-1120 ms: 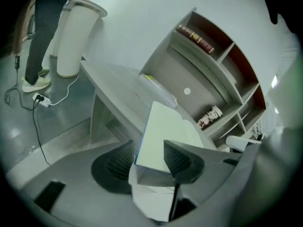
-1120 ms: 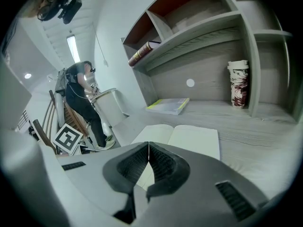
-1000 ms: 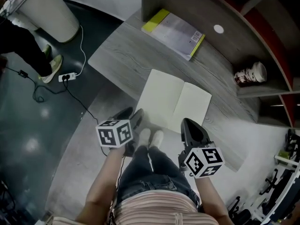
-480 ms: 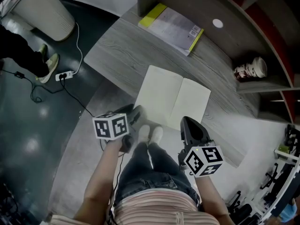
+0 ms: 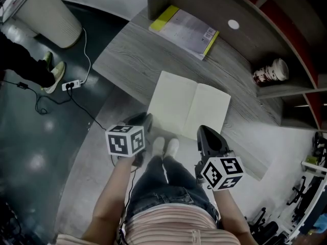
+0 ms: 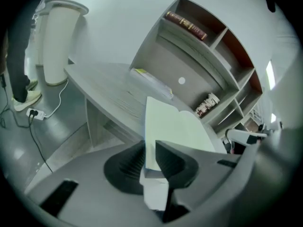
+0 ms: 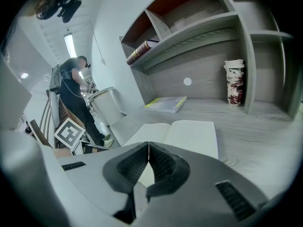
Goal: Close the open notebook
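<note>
The open notebook (image 5: 189, 110) lies flat on the grey desk (image 5: 125, 60), blank pages up. Its left half rises between the jaws in the left gripper view (image 6: 173, 126). My left gripper (image 5: 146, 122) is at the notebook's near left corner, just off the desk edge. Its jaws have just been closing, and the left gripper (image 6: 150, 144) now pinches the edge of the left pages. My right gripper (image 5: 205, 135) hovers at the near right edge of the notebook (image 7: 189, 134). The right gripper (image 7: 148, 145) is shut with nothing in it.
A yellow-edged book (image 5: 185, 30) lies at the back of the desk. A paper cup (image 5: 269, 71) stands in a shelf compartment at the right. On the floor at the left are a white bin (image 5: 43, 11) and a power strip (image 5: 71, 84). Another person (image 7: 75, 93) stands behind.
The left gripper rolled a little and its jaws closed from wide open onto the notebook's near left edge. The right gripper kept still.
</note>
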A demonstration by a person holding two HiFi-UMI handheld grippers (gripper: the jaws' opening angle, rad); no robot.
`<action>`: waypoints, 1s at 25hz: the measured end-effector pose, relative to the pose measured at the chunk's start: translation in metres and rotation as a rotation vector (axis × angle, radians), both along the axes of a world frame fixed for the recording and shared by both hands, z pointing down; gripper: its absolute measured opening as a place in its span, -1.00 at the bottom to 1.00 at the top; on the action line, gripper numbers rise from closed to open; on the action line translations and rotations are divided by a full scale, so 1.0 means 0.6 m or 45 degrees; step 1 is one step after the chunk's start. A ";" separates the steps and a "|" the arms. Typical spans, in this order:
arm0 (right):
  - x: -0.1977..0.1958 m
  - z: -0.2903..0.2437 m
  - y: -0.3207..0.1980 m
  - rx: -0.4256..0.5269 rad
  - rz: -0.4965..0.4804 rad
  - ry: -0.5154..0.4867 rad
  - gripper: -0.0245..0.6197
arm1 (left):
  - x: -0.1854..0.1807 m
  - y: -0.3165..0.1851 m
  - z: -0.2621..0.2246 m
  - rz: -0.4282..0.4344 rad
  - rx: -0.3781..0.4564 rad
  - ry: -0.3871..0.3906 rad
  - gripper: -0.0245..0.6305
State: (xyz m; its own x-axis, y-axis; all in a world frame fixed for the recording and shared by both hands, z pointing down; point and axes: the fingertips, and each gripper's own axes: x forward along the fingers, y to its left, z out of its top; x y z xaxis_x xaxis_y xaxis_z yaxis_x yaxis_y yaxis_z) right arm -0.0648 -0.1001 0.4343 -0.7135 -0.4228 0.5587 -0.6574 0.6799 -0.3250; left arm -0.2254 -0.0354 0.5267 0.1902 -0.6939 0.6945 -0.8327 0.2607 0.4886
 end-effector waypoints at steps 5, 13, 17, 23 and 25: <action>0.004 -0.007 0.001 0.010 0.009 -0.013 -0.90 | 0.002 -0.001 -0.027 -0.007 0.022 -0.016 -0.72; 0.014 -0.016 0.004 0.024 0.023 -0.030 -0.90 | 0.014 -0.003 -0.072 -0.035 0.072 -0.046 -0.75; 0.020 -0.015 0.005 0.027 0.029 -0.023 -0.90 | 0.023 -0.006 -0.095 -0.025 0.098 -0.066 -0.77; 0.045 0.031 0.002 0.007 0.058 0.061 -0.90 | 0.037 -0.009 -0.123 -0.010 0.129 -0.094 -0.78; 0.053 0.052 0.000 -0.011 0.069 0.092 -0.90 | 0.041 -0.011 -0.128 -0.010 0.138 -0.100 -0.78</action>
